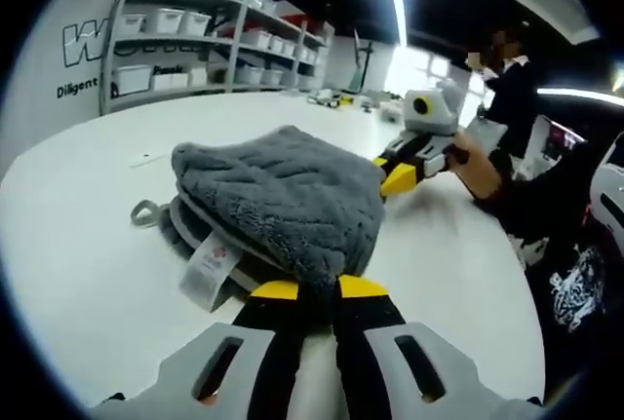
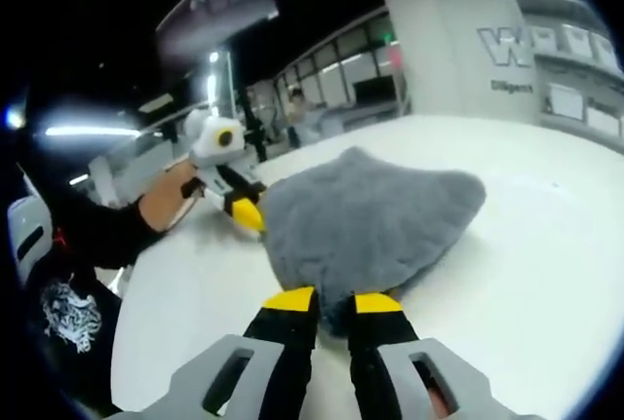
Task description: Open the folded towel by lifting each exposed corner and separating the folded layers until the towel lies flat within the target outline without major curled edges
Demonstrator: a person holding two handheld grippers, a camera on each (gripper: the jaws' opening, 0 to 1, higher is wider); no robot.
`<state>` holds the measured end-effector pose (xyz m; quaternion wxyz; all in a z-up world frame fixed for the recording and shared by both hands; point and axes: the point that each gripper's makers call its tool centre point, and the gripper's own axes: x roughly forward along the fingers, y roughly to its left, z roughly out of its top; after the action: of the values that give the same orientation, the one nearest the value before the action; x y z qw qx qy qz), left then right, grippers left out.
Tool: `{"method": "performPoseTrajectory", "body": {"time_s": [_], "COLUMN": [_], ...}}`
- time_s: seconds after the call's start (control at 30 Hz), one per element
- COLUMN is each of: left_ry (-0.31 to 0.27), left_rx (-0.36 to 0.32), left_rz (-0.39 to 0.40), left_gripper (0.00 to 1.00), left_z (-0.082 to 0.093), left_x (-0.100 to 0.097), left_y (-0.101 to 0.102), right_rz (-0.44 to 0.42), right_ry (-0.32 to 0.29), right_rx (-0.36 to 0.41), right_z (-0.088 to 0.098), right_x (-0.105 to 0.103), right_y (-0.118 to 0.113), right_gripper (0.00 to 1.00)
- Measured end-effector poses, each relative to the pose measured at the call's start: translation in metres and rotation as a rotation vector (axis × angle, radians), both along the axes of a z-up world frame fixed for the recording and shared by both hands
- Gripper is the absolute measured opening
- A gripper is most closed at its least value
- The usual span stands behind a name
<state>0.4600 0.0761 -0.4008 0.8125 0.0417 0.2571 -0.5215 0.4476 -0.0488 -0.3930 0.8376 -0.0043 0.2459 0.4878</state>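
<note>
Beyond, one shelf rack (image 1: 210, 35) of white bins lines the wall. One folded grey towel (image 1: 283, 196) lies mid-table (image 1: 78, 245), two tools clamped on it: left tool (image 1: 319, 288) and right tool (image 2: 331, 299) at opposite corners.

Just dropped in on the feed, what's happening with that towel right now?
A person is working a grey towel on a white table with a handheld gripper in each hand. The left gripper is pinched on one edge of the towel, and the right gripper is pinched on the opposite edge. The towel is still bunched and folded in layers, with its white label hanging out at the side, so it isn't flat yet.
</note>
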Motion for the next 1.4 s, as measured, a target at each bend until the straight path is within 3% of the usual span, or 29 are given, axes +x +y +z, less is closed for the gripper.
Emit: {"method": "performPoseTrajectory", "body": {"time_s": [0.57, 1.4], "left_ry": [0.019, 0.069], "left_rx": [-0.012, -0.006], "left_rz": [-0.013, -0.071], "left_gripper": [0.1, 0.1], "left_z": [0.0, 0.0], "left_x": [-0.007, -0.024], "left_y": [-0.002, -0.001], "right_rz": [0.011, 0.095], "right_ry": [-0.002, 0.04], "right_rx": [-0.01, 0.0], "right_z": [0.0, 0.002], "right_x": [-0.001, -0.011], "right_y": [0.0, -0.006], "right_gripper": [0.07, 0.08]}}
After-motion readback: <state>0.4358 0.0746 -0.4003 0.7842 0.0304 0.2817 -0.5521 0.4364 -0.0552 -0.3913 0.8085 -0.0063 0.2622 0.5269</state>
